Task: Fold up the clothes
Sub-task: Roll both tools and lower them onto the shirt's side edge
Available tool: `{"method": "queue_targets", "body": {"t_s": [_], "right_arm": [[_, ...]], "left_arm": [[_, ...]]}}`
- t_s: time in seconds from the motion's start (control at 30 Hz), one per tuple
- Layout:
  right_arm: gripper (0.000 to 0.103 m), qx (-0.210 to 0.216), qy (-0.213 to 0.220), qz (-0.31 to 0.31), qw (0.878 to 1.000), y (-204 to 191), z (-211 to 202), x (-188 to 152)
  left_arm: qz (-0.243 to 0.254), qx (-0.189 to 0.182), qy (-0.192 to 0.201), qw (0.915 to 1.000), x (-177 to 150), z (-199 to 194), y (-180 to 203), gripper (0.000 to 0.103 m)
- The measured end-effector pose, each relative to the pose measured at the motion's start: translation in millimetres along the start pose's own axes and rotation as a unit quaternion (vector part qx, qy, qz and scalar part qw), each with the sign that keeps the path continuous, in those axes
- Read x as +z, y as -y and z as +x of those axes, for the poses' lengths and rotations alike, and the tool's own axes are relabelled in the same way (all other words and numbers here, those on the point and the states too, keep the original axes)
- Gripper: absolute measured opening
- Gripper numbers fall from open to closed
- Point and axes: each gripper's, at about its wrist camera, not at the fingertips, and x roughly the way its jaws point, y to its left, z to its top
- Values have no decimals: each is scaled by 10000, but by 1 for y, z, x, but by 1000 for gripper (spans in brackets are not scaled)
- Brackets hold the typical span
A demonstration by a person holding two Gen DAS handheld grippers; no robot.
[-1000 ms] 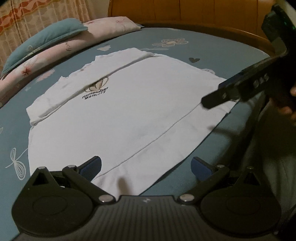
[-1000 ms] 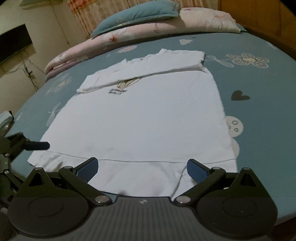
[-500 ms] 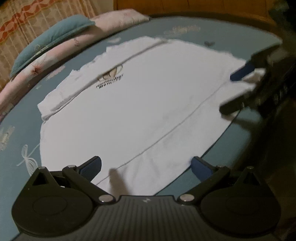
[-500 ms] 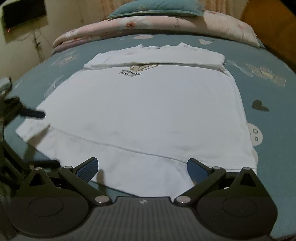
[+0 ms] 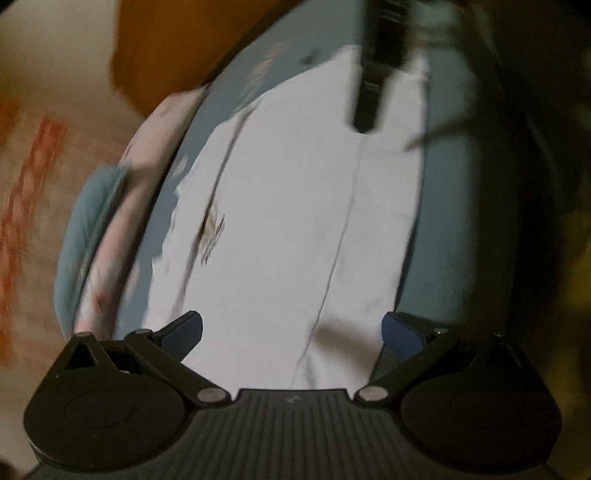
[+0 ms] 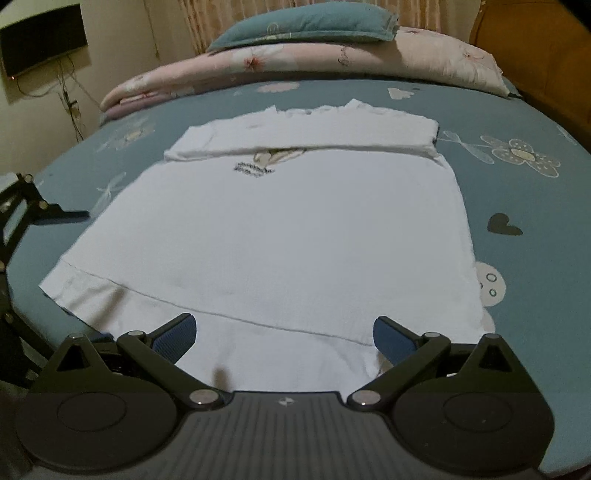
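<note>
White T-shirt (image 6: 280, 236) lies spread flat on the blue patterned bedsheet (image 6: 524, 192), its hem nearest the two grippers and its top part folded down in a band over the chest print (image 6: 258, 166) at about 12 o'clock in the right wrist view. The right gripper (image 6: 284, 332) stands with its blue-padded fingers (image 6: 177, 332) wide apart and nothing between them, low over the hem at 6 o'clock, close above the cloth; whether the pads touch it cannot be told. The stitched hem line (image 6: 258, 321) runs across just beyond the fingertips. The left gripper (image 5: 291, 332) is likewise spread wide and empty, poised over the hem's other end; its view is rolled and blurred, so the shirt (image 5: 295, 221) runs upward toward 12 o'clock with the hem seam as a long line up the frame. In that view the right gripper shows as a dark bar (image 5: 373, 74) at 1 o'clock over the far corner of the shirt. In the right wrist view part of the left gripper (image 6: 40, 210) shows at 9 o'clock beside the shirt's edge. Farther out, at 12 o'clock, a pink floral quilt (image 6: 332, 62) lies along the head of the bed with a teal pillow (image 6: 303, 22) on top, a curtain (image 6: 221, 14) behind them, a dark screen on the wall (image 6: 44, 37) at 10 o'clock, and a wooden headboard (image 6: 535, 55) at 2 o'clock.
</note>
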Motion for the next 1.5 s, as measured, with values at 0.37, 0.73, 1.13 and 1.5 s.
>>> {"method": "queue_targets", "body": {"t_s": [0.37,0.73,1.13,1.5], "right_arm": [[103,11,77,186,9998,8,1,4],[103,199,232,-289,9991,2,-9,9],[103,8,236,-2559,9664,-92,29,3],[103,-1571,168,-3551,9214,-80,43,-9]], "left_arm": [[608,-323,411,9968,36,12,3,103],[607,62,155,9980,17,18,-4,103],[-301,166,219,9992,9,6,-38,103],[-520,96,171,9985,2,2,-26,103]]}}
